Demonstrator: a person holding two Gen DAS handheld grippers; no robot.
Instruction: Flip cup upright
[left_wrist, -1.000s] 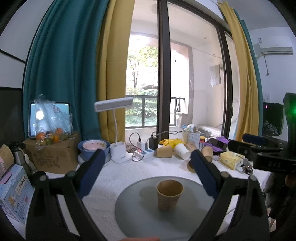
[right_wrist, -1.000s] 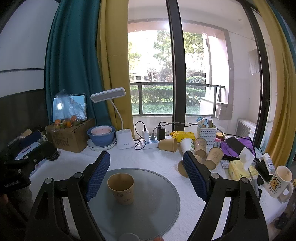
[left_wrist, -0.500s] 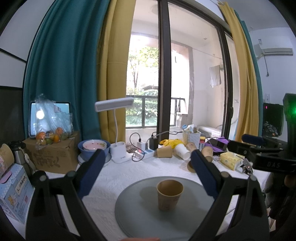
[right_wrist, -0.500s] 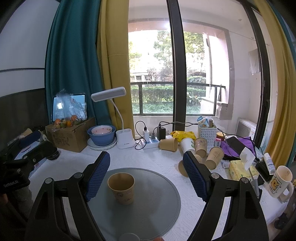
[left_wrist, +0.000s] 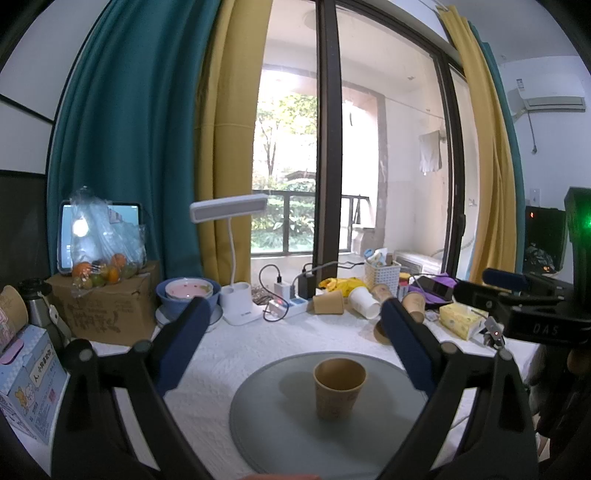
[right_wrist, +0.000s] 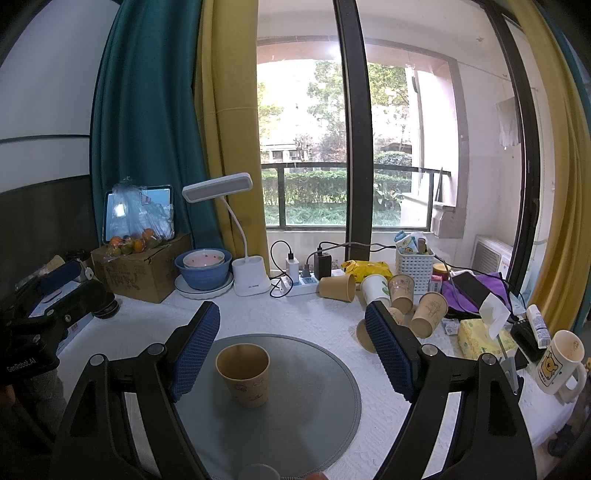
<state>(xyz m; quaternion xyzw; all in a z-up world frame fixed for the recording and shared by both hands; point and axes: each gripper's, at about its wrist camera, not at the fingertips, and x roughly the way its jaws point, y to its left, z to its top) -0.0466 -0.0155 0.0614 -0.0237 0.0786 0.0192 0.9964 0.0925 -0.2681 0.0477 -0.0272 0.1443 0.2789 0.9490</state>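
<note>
A brown paper cup (left_wrist: 339, 387) stands upright, mouth up, on a round grey mat (left_wrist: 266, 424) on the white tablecloth; it also shows in the right wrist view (right_wrist: 243, 373) on the same mat (right_wrist: 317, 398). My left gripper (left_wrist: 293, 317) is open and empty, held back from the cup and above it. My right gripper (right_wrist: 291, 321) is open and empty, also held back, with the cup low between its blue pads. The right gripper's body shows at the right edge of the left wrist view (left_wrist: 532, 321).
Several paper cups (right_wrist: 400, 295) lie and stand behind the mat by a white basket (right_wrist: 413, 264). A desk lamp (right_wrist: 251, 277), power strip (right_wrist: 299, 284), blue bowl (right_wrist: 203, 269), cardboard box (right_wrist: 140, 273), tissue pack (right_wrist: 484, 332) and bear mug (right_wrist: 559, 360) ring the table.
</note>
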